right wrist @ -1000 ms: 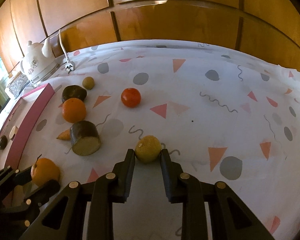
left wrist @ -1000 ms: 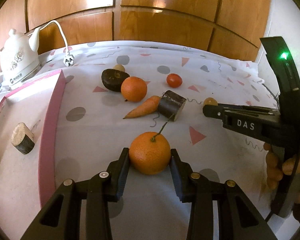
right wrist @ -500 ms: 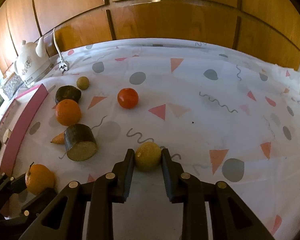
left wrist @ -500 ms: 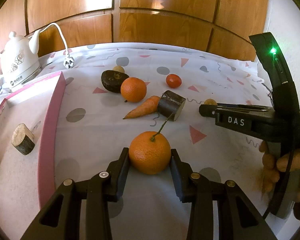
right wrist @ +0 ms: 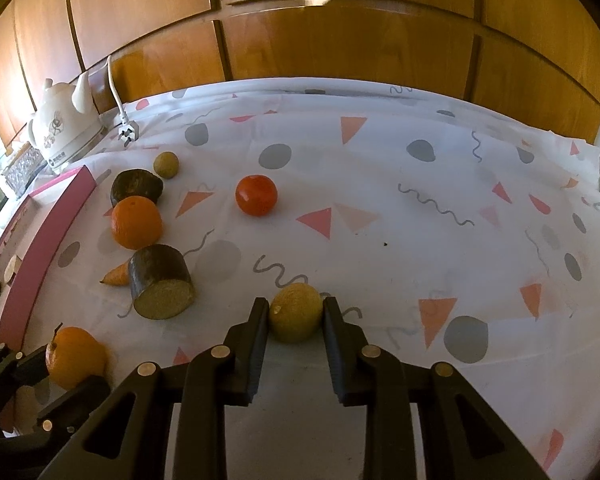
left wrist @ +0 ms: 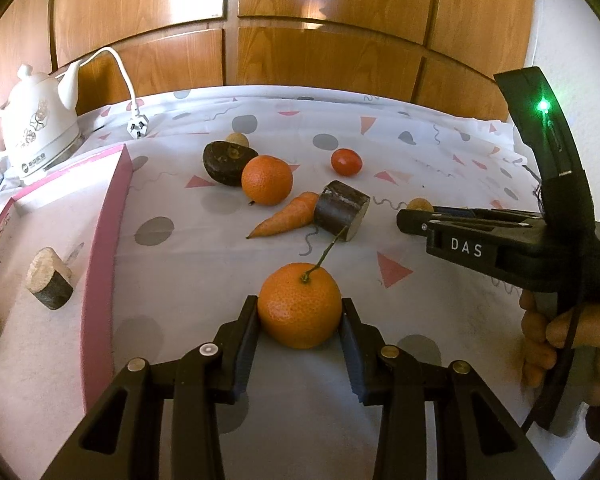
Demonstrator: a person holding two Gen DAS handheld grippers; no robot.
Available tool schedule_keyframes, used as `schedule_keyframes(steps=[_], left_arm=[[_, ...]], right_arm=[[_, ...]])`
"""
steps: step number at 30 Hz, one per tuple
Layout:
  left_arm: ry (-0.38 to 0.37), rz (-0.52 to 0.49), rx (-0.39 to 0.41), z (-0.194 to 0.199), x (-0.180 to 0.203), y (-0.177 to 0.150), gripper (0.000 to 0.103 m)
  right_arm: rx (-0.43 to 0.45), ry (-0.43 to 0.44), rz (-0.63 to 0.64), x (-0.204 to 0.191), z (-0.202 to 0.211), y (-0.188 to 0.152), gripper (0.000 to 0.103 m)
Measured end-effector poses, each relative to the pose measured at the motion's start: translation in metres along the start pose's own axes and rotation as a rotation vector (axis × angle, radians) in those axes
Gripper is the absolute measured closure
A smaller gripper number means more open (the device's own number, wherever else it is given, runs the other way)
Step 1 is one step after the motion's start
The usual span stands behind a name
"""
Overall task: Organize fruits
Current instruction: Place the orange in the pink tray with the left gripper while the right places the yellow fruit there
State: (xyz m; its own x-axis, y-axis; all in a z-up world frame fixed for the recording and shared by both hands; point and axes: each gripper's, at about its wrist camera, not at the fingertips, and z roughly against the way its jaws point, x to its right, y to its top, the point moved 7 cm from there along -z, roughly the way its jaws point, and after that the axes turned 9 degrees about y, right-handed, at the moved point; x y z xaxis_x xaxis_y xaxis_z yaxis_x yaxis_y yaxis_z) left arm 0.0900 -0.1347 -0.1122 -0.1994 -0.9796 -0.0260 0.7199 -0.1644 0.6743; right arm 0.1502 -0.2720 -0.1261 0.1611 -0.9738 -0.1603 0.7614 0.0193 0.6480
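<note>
My left gripper [left wrist: 300,312] is shut on a stemmed orange [left wrist: 299,305]; it also shows in the right wrist view [right wrist: 74,356]. My right gripper [right wrist: 296,312] is shut on a small yellow-brown fruit [right wrist: 295,317]. On the patterned cloth lie another orange [left wrist: 267,179], a carrot [left wrist: 284,220], a dark cut cylinder [left wrist: 341,210], a dark round piece [left wrist: 227,162], a red tomato [right wrist: 256,195] and a second small yellow fruit [right wrist: 166,164]. A pink-rimmed tray [left wrist: 100,240] at the left holds a cut log-like piece [left wrist: 49,279].
A white electric kettle [left wrist: 36,128] with its cord and plug [left wrist: 138,128] stands at the back left. Wooden panels close off the back. The right gripper's body [left wrist: 500,244] and the hand holding it fill the right side of the left wrist view.
Both grippers stay shut on their fruits. The right gripper has lifted slightly, and its view has shifted a little to the right.
</note>
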Motion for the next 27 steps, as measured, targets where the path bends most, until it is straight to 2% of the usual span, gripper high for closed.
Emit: schedule_keyframes(steps=[5,11,17,22,27], left_arm=[[-0.011,0.003,-0.005,0.007,-0.001,0.001,0.064],[-0.027,0.001,0.038,0.027,-0.004,0.009,0.064],[-0.042,0.064,0.054,0.047,-0.026,0.02,0.064],[0.01,0.136,0.076,0.061,-0.067,0.03,0.064],[0.124,0.237,0.07,0.059,-0.129,0.035,0.064]], right_arm=[[-0.004,-0.009,0.009,-0.002,0.0,0.0,0.076],[-0.018,-0.015,0.028,-0.005,0.009,-0.004,0.076],[0.0,0.01,0.052,-0.018,0.029,-0.014,0.077],[0.035,0.108,0.091,-0.049,0.05,-0.012,0.077],[0.04,0.231,0.171,-0.104,0.057,-0.009,0.076]])
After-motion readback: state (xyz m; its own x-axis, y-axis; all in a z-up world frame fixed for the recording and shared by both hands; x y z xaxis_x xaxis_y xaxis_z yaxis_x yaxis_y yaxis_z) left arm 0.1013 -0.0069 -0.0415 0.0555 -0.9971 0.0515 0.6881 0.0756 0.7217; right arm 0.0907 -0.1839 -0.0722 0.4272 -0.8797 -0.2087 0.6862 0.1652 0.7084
